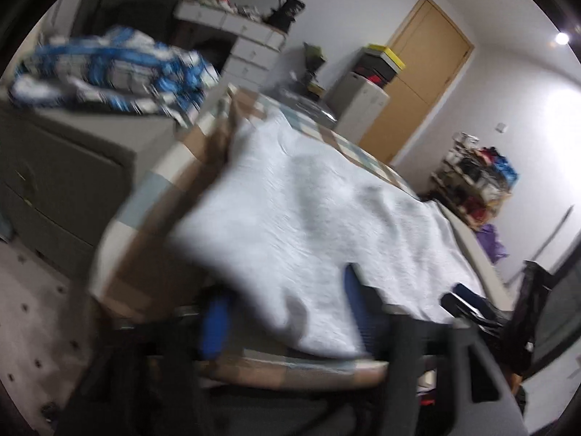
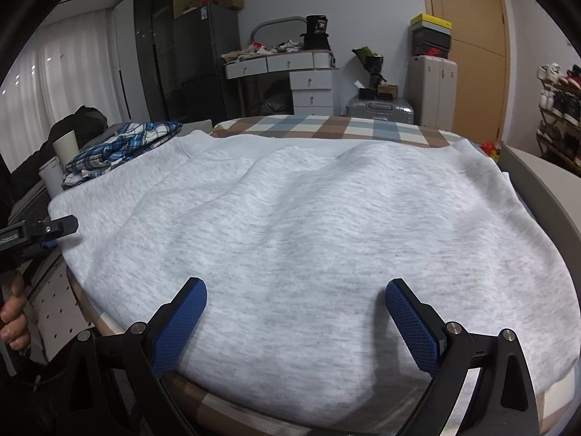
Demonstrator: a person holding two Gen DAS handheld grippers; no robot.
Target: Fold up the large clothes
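Right gripper (image 2: 296, 303) gapes above sweatshirt (image 2: 290, 218); left gripper (image 1: 287, 309) (blurred) unclear

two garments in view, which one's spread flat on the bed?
The light grey sweatshirt, laid out flat under the open right gripper. The blue plaid shirt lies crumpled in a heap off its left edge.

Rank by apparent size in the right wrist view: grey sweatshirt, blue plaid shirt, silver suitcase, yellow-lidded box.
1. grey sweatshirt, by far the largest.
2. blue plaid shirt.
3. silver suitcase.
4. yellow-lidded box, smallest.
The suitcase and the box stand farther back, so their true sizes are unsure.
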